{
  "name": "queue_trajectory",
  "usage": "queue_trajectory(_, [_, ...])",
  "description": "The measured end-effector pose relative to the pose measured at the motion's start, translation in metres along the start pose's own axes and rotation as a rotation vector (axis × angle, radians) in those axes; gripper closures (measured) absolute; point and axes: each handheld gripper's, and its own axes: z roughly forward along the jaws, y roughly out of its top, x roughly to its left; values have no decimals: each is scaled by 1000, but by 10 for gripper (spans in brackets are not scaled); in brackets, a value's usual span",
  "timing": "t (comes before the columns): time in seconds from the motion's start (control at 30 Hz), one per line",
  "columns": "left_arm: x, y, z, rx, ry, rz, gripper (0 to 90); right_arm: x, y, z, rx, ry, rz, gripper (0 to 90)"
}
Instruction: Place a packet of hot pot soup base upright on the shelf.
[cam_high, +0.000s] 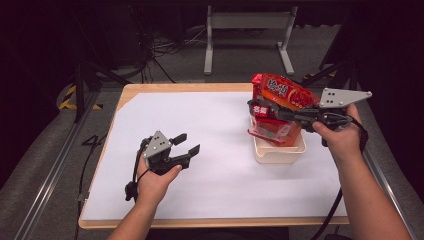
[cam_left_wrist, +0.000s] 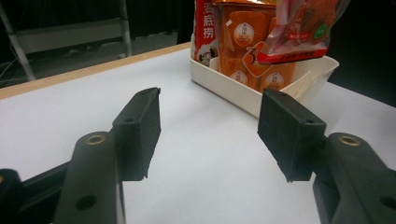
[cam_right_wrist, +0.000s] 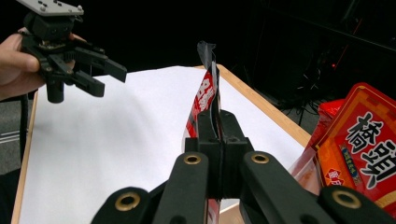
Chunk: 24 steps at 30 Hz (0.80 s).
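Right gripper pinching a snack packet over the tray, left one hanging back empty

The right gripper (cam_right_wrist: 219, 140) has its jaws clamped flat on the thin edge of a red packet (cam_high: 263, 111), which hangs just below and ahead of the jaws, right over the cream tray (cam_high: 278, 153) already stuffed with another red bag (cam_high: 287, 91) and orange packs (cam_left_wrist: 252, 51). The left gripper (cam_high: 186, 143) sits well off to the side above the white surface (cam_high: 225, 175), jaws spread wide with nothing between them. My worry: that grip is only on a sliver of film, so the packet could slip or swing out. The tray also looks crowded, so pushing it in could snag on the big bag or nudge the tray, since nothing is steadying it.
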Motion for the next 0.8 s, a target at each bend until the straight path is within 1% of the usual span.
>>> queue_trajectory(0.07, [1, -1, -1, 7, 5, -3, 394, -2, -2, -1, 5, 2, -8, 898])
queue_trajectory(0.17, [2, -1, -3, 3, 14, -5, 392, -6, -5, -3, 7, 6, -9, 898])
queue_trajectory(0.27, [3, -2, -6, 2, 25, -5, 388, -8, -8, -3, 10, 26, -10, 897])
queue_trajectory(0.37, [4, -4, -11, 7, 41, -17, 383, -11, -11, -3, 13, 49, -11, 897])
queue_trajectory(0.4, [4, -4, -11, 7, 41, -17, 382, -11, -11, -3, 13, 49, -11, 897])
queue_trajectory(0.5, [7, -7, -16, 3, 59, -25, 380, -13, -14, -1, 12, 86, -10, 897])
queue_trajectory(0.63, [8, -8, -18, 5, 68, -32, 377, -16, -18, 3, 20, 122, -5, 897])
queue_trajectory(0.8, [9, -9, -19, 6, 72, -35, 374, -17, -22, 6, 23, 151, 12, 897])
